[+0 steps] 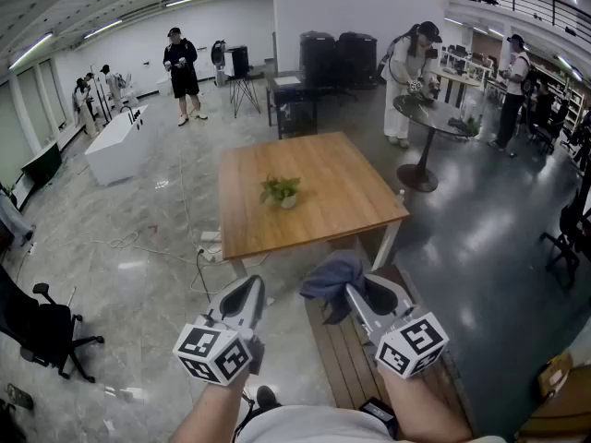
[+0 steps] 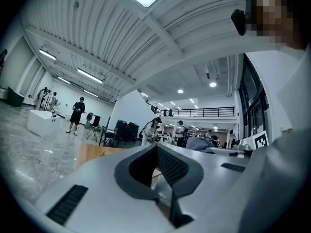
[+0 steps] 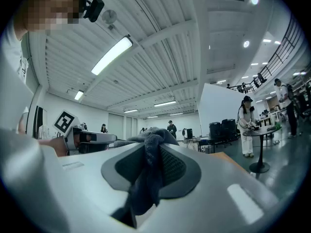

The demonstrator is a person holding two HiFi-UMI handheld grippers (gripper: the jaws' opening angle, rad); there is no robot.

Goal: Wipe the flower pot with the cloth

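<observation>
Right claw clenched on the grey-blue cloth, bunched between the jaws and hanging over them, just before the near edge of the wooden bench. Left claw closed with nothing inside, also on the near side of the bench, beside the right one. Small flower pot with a green plant, upright near the middle of the bench, well apart from both claws and from the cloth

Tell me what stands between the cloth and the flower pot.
Nothing visible does. The right gripper holds the cloth by the near edge of the table; only bare tabletop lies between it and the pot.
</observation>
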